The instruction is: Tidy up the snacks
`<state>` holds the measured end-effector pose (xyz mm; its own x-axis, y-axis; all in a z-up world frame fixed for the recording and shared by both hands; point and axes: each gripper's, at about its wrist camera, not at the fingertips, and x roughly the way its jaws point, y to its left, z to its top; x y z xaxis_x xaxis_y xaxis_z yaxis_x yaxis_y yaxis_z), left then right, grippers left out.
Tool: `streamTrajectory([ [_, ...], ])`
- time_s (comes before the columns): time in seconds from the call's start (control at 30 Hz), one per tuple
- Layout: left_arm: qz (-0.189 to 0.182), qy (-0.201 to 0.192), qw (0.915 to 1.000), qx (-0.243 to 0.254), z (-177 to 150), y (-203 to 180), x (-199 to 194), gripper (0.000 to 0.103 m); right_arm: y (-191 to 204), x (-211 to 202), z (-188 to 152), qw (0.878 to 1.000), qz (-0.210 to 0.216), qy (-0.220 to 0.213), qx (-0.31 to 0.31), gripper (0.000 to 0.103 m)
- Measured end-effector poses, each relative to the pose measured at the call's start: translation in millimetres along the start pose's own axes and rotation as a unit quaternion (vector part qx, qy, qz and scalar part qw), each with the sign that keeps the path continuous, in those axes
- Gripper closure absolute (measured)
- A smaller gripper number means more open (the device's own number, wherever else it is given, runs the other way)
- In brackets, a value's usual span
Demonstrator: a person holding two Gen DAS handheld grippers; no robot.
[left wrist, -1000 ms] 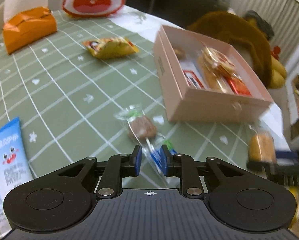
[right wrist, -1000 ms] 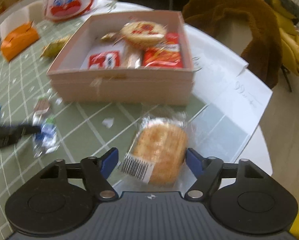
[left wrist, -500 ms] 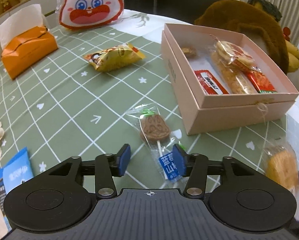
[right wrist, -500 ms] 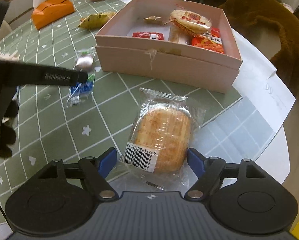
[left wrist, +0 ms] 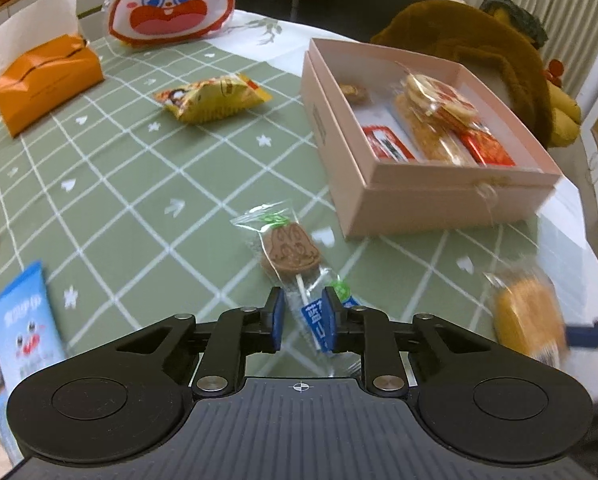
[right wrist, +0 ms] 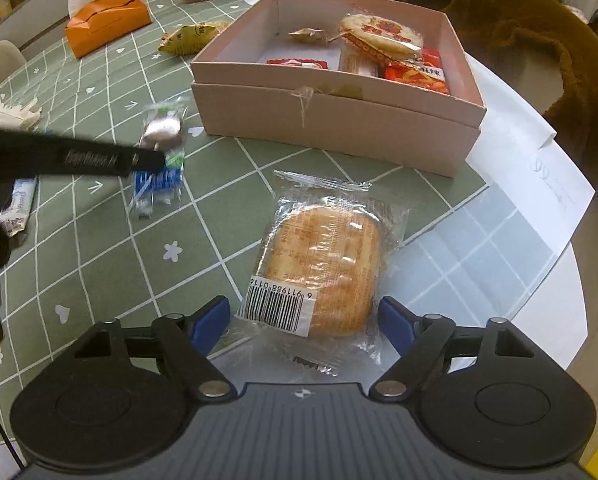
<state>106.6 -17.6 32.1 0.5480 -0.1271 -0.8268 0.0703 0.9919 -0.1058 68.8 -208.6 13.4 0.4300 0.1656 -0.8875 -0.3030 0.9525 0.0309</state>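
Note:
A chocolate lollipop (left wrist: 291,252) in clear wrap lies on the green checked cloth, just left of the pink box (left wrist: 439,200). My left gripper (left wrist: 302,320) is closing on the wrapper's blue-labelled stick end, and its pads pinch it. The right wrist view shows one of its black fingers (right wrist: 99,158) reaching that lollipop (right wrist: 161,128). A round cake in a clear packet (right wrist: 323,264) lies in front of the box (right wrist: 339,120). My right gripper (right wrist: 305,320) stands open astride the packet's near end. Its pads are clear of the cake.
The box holds several wrapped snacks. A yellow snack bag (left wrist: 211,98), an orange tissue box (left wrist: 47,80) and a rabbit-face bag (left wrist: 171,0) lie further back. A blue packet (left wrist: 19,332) sits at the near left. White paper (right wrist: 531,184) covers the table's right edge beside a brown fleece (right wrist: 539,40).
The left jaws opened wide over the lollipop's stick end, then closed again around it. The right gripper shifted and rolled and now straddles the cake packet a little wider.

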Motion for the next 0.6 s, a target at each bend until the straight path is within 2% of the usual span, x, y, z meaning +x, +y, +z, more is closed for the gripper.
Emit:
streamTrajectory([
  [0.2,-0.038,0.011,0.999,-0.019,-27.4,0.6,-19.3,0.081,3.9,-4.0,2.3,1.0,0.013,-0.007,-0.013,0.026],
  [0.47,-0.055,0.017,0.9979,-0.03,-46.6,-2.7,-30.3,0.082,7.7,-11.6,-5.4,0.999,0.006,-0.018,-0.03,0.026],
  [0.6,-0.069,0.013,0.9961,-0.052,-48.9,4.3,-30.2,0.082,4.0,-24.5,-8.6,0.999,0.009,-0.03,-0.035,0.026],
])
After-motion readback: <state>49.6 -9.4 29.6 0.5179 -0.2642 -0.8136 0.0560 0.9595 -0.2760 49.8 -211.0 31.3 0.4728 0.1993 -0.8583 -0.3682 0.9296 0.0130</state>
